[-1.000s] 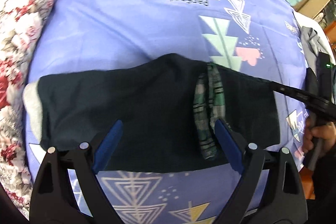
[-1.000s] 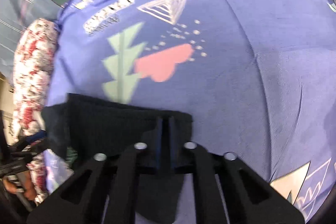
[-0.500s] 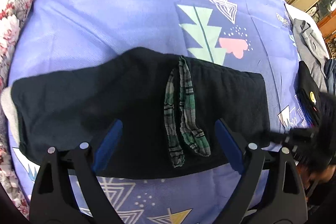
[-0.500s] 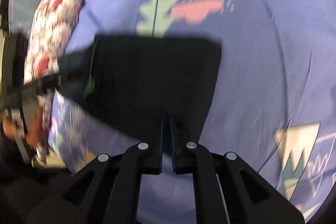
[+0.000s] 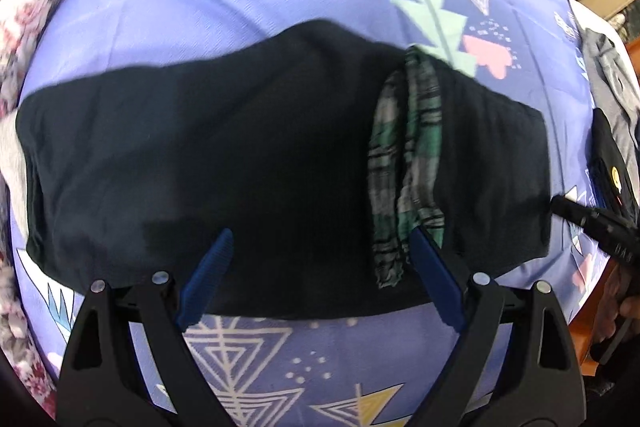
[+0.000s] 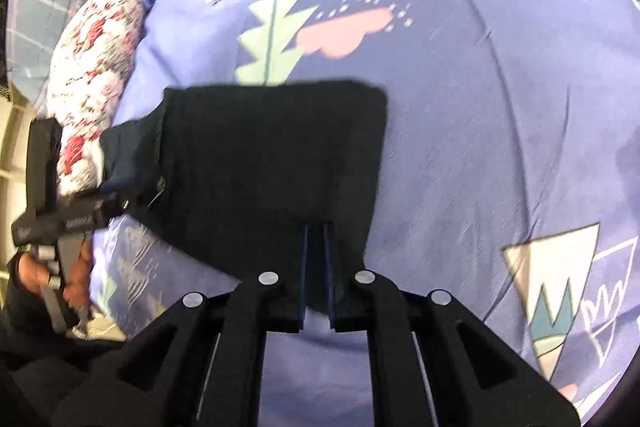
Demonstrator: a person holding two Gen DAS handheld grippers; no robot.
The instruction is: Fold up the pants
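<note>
Since half a second ago the right gripper [image 6: 316, 279] has swung back over the pair of dark navy fabric pants [image 5: 260, 163], and in the left wrist view the garment sits further right, nearer where it lay a second ago. Its fingers are pressed close together on the near right corner of the pants; they appear to pinch the cloth, though blur leaves this uncertain. The left gripper [image 5: 320, 267] hovers spread wide over the near edge of the pants, holding nothing.

One pair of pants lies flat across the purple patterned bedsheet [image 5: 200, 7], near the bed's front edge, with one strip of green plaid fabric [image 5: 408, 163] running across it, seemingly a pocket lining or inner band. By my judgement the legs are already laid together lengthwise into a long rectangle; the crosswise folds are yet to come. One floral pillow [image 6: 96, 75] sits at the bed's left edge, and a few other garments [image 5: 612, 107] are piled at its right edge.
</note>
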